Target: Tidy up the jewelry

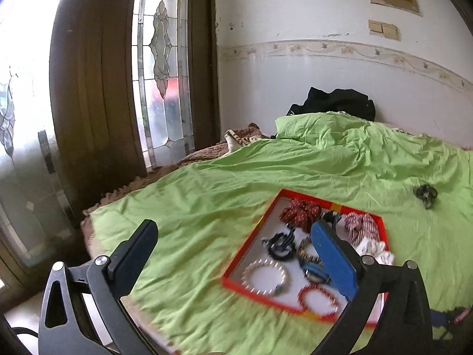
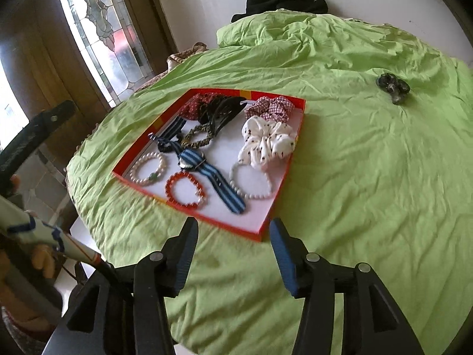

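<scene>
Tray (image 2: pixel 278 204): lying flat on the green bedspread (image 2: pixel 369 177), corners pointing roughly 12, 3, 6 and 9 o'clock.
Watch (image 2: pixel 192 159): striped strap running from 11 to 5 o'clock, sitting mid-tray among bead bracelets.
Scrunchie (image 2: pixel 393 85): dark one lying outside, at 2 o'clock from the tray.
Left gripper (image 1: pixel 233 242): spreading wide, released; its right finger is hiding part of the tray.
Right gripper (image 2: pixel 233 236): hanging parted and empty, at the tray's near corner.
Writing: none readable.

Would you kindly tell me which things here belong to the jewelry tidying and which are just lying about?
Belongs to the job:
- red tray
- pearl bracelet
- red bead bracelet
- striped watch
- dark scrunchie, outside the tray

Just lying about:
- green sheet
- black garment
- brown blanket
</scene>
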Available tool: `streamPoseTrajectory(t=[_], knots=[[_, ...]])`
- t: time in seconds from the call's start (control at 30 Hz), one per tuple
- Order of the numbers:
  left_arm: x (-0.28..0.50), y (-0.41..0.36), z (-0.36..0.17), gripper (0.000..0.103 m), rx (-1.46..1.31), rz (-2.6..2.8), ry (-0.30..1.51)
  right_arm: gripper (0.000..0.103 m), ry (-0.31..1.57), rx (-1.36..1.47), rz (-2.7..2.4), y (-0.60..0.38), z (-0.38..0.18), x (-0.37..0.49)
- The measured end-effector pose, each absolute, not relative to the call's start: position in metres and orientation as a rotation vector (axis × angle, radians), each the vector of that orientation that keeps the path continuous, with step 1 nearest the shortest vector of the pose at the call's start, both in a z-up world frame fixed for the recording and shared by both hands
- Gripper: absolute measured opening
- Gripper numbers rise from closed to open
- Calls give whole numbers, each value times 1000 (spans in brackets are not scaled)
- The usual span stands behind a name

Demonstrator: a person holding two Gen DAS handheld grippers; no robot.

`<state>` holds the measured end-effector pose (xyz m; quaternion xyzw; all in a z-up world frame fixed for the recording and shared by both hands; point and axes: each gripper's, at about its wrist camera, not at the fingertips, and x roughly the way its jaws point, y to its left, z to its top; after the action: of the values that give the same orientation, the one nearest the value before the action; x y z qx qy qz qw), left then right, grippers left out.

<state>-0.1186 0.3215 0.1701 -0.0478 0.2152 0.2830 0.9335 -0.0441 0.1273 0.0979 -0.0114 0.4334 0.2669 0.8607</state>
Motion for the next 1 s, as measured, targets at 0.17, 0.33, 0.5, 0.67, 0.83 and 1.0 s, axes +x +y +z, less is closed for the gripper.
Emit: streamPoseTrajectory(t=[0.17,0.33,0.5,0.67,0.83,1.0], knots=[[-153,315,178,103,-107,556,478,58,898,-29,576,123,101,-68],[-177,298,175,103,-99,550,507,64,846,-61,577,116,109,-95],[-188,285,166,103,-96,535,570,66,834,-58,576,107,112,-113],[-197,276,160,103,-98,520,601,68,829,-56,553,102,113,-126],[-199,268,155,103,-71,509,646,71,813,-49,509,94,116,-133],[-197,259,152,103,-53,481,673,74,781,-46,468,89,120,-138]])
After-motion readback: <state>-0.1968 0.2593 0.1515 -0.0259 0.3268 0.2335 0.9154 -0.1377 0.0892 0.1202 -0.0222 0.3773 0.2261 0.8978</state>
